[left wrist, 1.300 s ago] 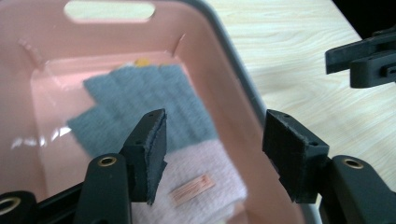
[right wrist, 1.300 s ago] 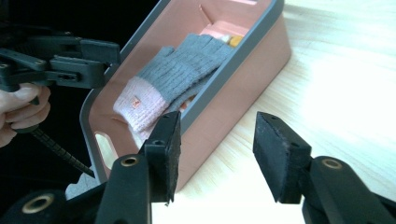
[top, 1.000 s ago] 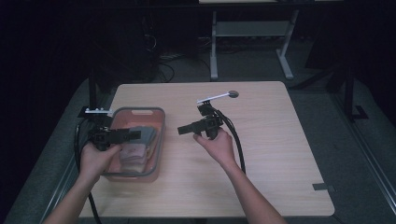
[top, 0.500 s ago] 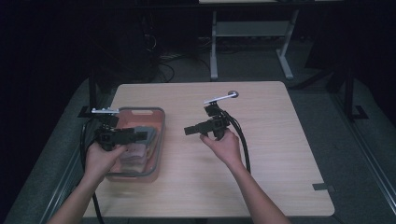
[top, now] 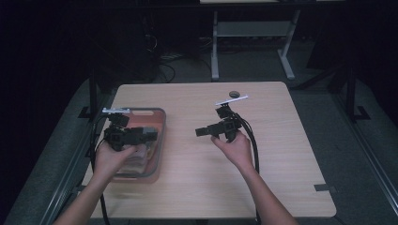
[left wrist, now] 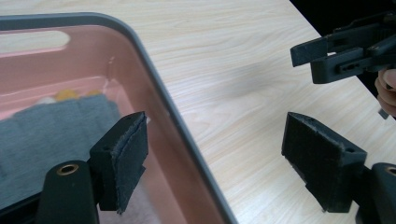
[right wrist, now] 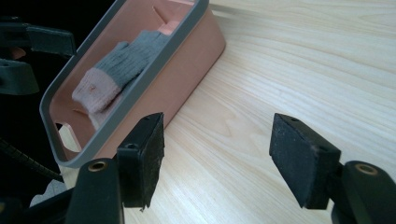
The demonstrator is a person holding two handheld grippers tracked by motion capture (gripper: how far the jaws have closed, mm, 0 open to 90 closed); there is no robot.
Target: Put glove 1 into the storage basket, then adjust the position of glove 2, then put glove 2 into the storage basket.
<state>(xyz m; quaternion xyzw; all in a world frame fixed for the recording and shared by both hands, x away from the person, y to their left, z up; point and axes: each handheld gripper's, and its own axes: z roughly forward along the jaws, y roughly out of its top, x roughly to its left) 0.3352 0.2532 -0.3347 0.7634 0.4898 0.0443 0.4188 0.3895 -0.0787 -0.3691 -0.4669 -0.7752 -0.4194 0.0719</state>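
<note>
Left gripper (top: 149,135) hangs over the pink bin (top: 158,140) near the desk's (top: 281,187) left edge, fingers (left wrist: 122,161) apart, straddling the bin's rim, holding nothing. Right gripper (top: 201,132) sits mid-desk, fingers (right wrist: 142,156) apart, empty, aimed at the bin. Inside the bin: grey sock (right wrist: 135,53) with a pale cuff, partly hidden by the wall. Something yellow (left wrist: 67,94) behind it, too cut off to identify. A small dark object (top: 233,93) near the far edge, unclear.

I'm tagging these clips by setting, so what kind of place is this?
Likely a lab or recording studio, not a home: a bare wooden table in a dark room, cables on the floor behind, and a metal-framed bench beyond.
</note>
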